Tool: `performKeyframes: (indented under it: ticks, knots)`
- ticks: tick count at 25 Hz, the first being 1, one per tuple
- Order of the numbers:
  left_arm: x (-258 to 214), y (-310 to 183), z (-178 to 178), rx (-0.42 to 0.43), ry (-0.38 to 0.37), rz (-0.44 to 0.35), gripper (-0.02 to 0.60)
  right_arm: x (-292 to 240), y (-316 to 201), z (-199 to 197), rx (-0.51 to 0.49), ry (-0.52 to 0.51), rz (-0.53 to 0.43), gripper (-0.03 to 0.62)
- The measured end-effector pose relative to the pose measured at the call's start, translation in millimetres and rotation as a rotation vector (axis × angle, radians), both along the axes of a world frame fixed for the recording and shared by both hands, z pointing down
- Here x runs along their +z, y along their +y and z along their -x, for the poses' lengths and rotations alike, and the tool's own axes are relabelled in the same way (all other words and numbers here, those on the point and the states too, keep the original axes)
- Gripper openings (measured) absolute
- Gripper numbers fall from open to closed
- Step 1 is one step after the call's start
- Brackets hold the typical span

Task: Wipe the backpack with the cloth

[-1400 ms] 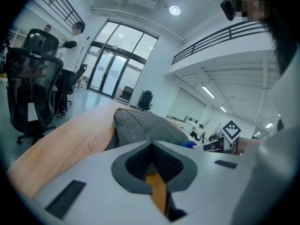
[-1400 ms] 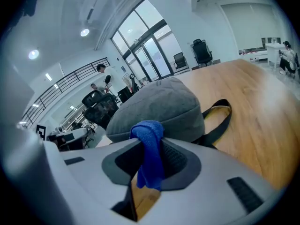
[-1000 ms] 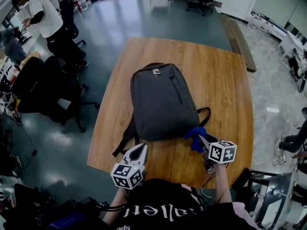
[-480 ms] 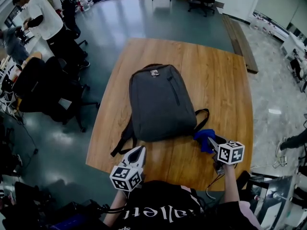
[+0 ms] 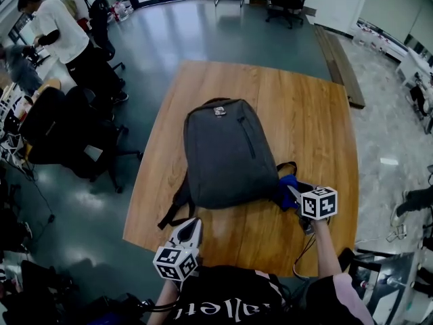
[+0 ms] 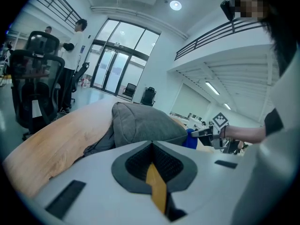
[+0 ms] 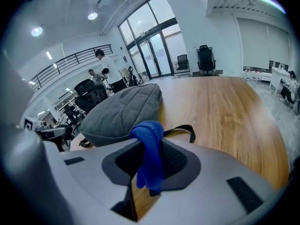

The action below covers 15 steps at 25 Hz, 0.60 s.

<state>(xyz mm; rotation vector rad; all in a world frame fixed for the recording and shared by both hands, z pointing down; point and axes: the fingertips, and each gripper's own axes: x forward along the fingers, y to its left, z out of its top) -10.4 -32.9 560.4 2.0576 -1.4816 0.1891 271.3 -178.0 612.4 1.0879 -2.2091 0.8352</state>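
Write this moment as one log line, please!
backpack: flat on table | right tongs: shut on blue cloth, by backpack's near right corner | left tongs: shut, empty, by table's near edge

top (image 5: 223, 295): black, white lettering | left gripper (image 5: 192, 222), right gripper (image 5: 289, 189): white, 2 black-and-white marker cubes (image 5: 318, 202) | cable (image 5: 302, 252): black

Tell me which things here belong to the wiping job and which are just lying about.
Job: grey backpack; blue cloth; right tongs, shut on the cloth.
Lying about: black office chair; person in white top.
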Motion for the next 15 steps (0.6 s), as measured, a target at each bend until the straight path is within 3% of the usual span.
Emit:
performKeyframes:
  ticks: [15]
  knots:
    - [6,-4,41,-0.049,0.007,0.024,-0.002,-4,-83,26,-0.096,0.1,-0.016,0.086]
